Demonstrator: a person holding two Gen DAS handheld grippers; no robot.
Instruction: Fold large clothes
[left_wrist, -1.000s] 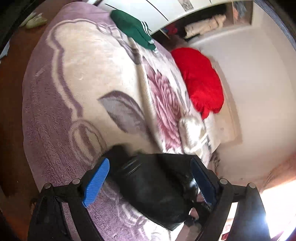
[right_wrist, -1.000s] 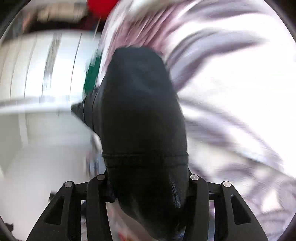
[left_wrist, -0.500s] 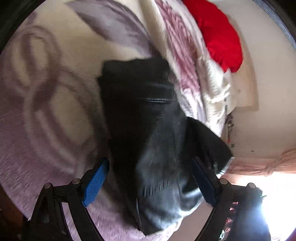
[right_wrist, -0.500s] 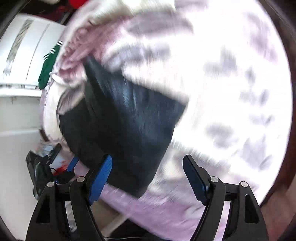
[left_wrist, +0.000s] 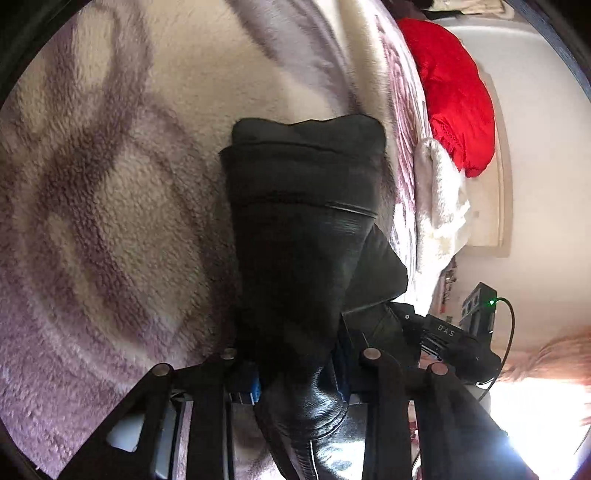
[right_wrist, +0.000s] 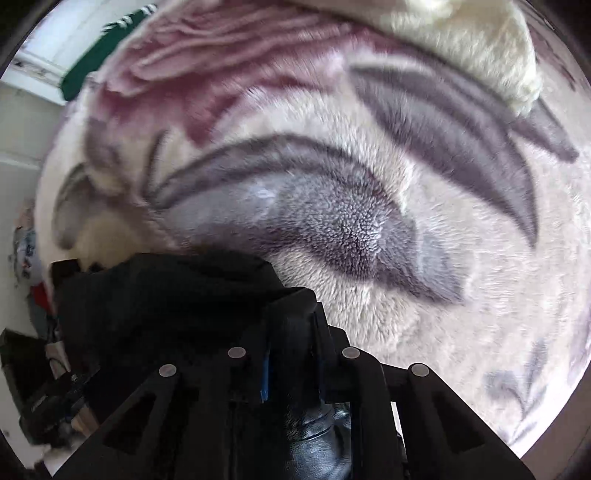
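— Plush bedding fills both views: a fleece blanket (left_wrist: 110, 206) in cream with mauve and grey leaf patterns covers the bed. Where is the garment?

— The black leather garment (left_wrist: 306, 236) lies on the blanket near the bed's edge, its ribbed hem farthest from the left camera. It runs back between the fingers of the left gripper (left_wrist: 299, 373).

— How do the left jaws stand?

— Drawn close together, clamped on the leather; only slivers of the blue pads show on either side of it.

— And the right gripper (right_wrist: 291, 369)?

— Its jaws are likewise nearly closed, pinching a dark bunch of the same garment, which spreads out toward the left of that view.

— Anything else on the bed?

— A red cushion (left_wrist: 458, 96) at the far edge, a cream fluffy throw (left_wrist: 439, 192) just beside it, and a green piece of clothing (right_wrist: 92, 66) at the distant corner.
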